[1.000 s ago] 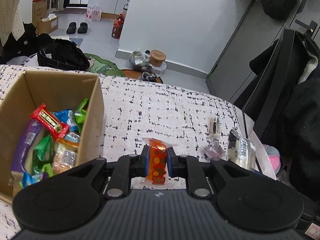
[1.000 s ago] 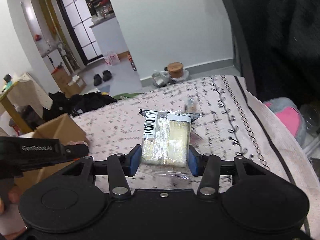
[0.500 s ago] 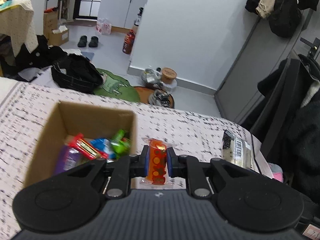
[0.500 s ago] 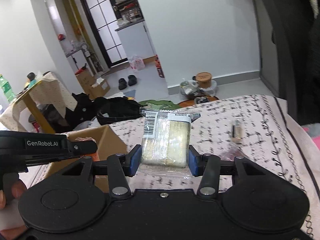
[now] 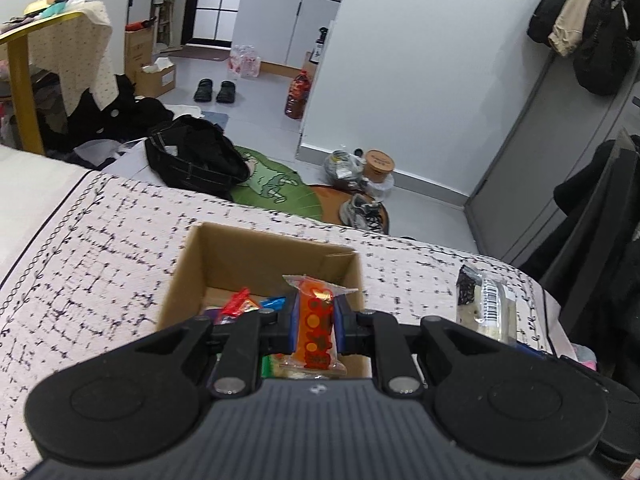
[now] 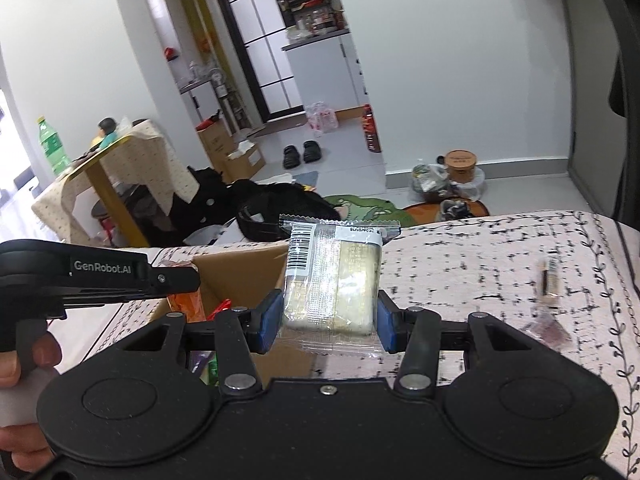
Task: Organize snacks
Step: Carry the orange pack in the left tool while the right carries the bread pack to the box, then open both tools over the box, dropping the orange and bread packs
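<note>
Patterned bed cover (image 5: 100, 264) carries an open cardboard box (image 5: 224, 256) holding mixed snack wrappers. Left hand-held gripper (image 5: 316, 326) clamps an orange dotted packet (image 5: 316, 320), long axis upright, over the box's right edge. Right hand-held gripper (image 6: 326, 322) clamps a clear cracker pack (image 6: 332, 280), barcode end up, beside the box. Two small wrappers (image 6: 546, 304) lie near the cover's right edge.

Matt brown cardboard box (image 5: 224, 264); glossy clear plastic wrappers on both snacks (image 5: 316, 320) (image 6: 332, 280); woven cloth cover (image 5: 100, 248); matt black plastic grippers (image 5: 316, 330) (image 6: 326, 320).
</note>
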{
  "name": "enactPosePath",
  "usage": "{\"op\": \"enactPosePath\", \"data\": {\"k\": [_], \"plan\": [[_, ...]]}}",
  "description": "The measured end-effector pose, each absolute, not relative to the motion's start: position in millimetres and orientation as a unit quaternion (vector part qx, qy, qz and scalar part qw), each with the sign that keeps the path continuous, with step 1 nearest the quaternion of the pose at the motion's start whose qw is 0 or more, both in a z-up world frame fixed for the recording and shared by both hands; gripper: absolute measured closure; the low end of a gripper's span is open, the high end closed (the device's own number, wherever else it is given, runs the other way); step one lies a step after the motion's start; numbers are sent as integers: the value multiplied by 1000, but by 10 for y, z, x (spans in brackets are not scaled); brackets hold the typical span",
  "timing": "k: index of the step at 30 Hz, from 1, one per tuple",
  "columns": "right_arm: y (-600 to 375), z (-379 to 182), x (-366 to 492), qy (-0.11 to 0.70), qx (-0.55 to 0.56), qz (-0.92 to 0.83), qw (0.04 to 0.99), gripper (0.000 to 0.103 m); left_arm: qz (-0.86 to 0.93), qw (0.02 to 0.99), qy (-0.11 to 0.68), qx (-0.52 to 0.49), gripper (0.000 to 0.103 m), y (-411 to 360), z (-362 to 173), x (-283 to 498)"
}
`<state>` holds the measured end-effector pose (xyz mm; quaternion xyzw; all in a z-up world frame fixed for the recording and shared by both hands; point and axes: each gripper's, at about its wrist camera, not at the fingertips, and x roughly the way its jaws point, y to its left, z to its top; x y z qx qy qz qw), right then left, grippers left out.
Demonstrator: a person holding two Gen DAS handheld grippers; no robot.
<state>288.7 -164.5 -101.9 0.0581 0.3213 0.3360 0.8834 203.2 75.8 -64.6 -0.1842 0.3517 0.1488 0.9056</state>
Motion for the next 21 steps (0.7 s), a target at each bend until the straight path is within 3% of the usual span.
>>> {"op": "enactPosePath", "data": {"k": [10,21], "plan": [[-1446,-933,2861,317,40,355,879,56,172,892,365,-205,82,952,-743,1976],[-1171,-954,2821,325,28,380,866,56,197,894,348,-203,38,1047,-667,1832]]}}
